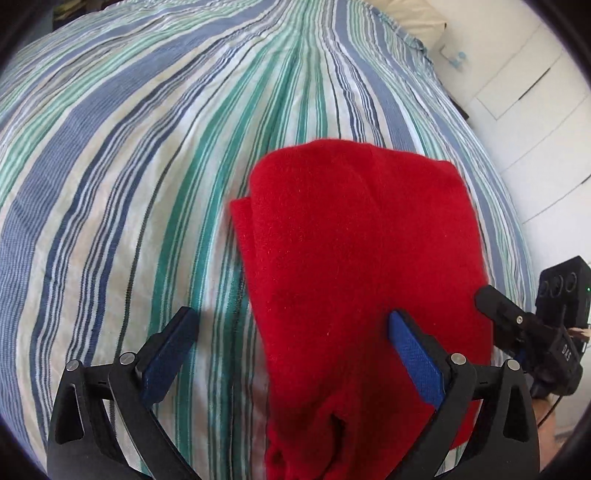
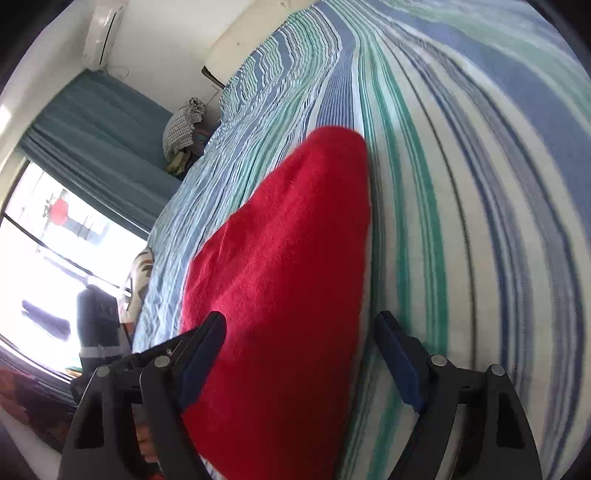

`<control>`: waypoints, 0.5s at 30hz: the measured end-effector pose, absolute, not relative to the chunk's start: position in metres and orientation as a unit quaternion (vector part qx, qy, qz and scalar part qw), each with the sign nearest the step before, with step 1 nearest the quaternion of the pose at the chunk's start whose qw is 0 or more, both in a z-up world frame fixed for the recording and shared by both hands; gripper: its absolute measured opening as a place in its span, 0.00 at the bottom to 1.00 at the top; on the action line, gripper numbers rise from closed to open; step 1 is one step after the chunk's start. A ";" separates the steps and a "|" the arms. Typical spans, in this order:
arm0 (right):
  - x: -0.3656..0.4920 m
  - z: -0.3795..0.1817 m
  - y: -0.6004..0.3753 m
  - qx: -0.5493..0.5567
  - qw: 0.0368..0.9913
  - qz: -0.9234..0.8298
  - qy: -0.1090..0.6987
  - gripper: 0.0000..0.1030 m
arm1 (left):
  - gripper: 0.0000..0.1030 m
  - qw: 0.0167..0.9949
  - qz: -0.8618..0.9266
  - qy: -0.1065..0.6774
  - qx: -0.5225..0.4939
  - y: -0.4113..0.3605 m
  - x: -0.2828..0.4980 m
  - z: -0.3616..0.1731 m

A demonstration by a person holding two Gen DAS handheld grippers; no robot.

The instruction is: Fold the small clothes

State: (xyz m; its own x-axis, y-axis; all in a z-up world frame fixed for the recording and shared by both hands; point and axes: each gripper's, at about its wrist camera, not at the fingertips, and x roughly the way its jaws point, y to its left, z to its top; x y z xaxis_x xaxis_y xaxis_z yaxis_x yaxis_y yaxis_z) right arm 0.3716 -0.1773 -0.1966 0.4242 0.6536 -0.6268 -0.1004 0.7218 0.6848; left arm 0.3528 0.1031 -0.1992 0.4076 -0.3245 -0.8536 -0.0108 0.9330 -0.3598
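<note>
A red fleece garment (image 1: 354, 258) lies folded on the striped bed sheet (image 1: 129, 166). My left gripper (image 1: 291, 339) is open, its jaws wide apart over the garment's near left edge; the right finger (image 1: 413, 354) rests over the red cloth, the left finger (image 1: 170, 354) over the sheet. In the right wrist view the garment (image 2: 288, 277) fills the middle. My right gripper (image 2: 299, 343) is open and straddles the cloth's near part. The right gripper also shows in the left wrist view (image 1: 517, 325) at the garment's right edge.
The bed's right edge and white wardrobe doors (image 1: 535, 92) lie to the right. In the right wrist view a teal curtain (image 2: 99, 147), a bright window (image 2: 55, 258), a pile of clothes (image 2: 184, 133) and a pillow (image 2: 251, 33) lie beyond the bed.
</note>
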 end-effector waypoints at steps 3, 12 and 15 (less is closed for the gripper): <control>0.374 -0.202 -0.156 0.262 0.810 0.231 0.470 0.46 | 0.60 0.831 -0.091 0.528 -0.148 0.097 0.347 -0.197; 0.356 -0.082 -0.135 0.160 0.887 0.229 0.368 0.28 | 0.20 0.880 -0.140 0.436 -0.123 0.063 0.337 -0.093; 0.368 -0.046 -0.148 0.177 0.891 0.233 0.347 0.28 | 0.22 0.891 -0.150 0.410 -0.121 0.054 0.341 -0.060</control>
State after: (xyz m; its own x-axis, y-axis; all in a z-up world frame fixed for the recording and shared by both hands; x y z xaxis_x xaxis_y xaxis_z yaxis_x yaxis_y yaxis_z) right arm 0.3678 -0.1483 -0.0465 0.6505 0.5384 -0.5356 -0.2932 0.8287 0.4768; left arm 0.3412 0.0542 -0.0598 0.6188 -0.3662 -0.6949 0.1676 0.9259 -0.3387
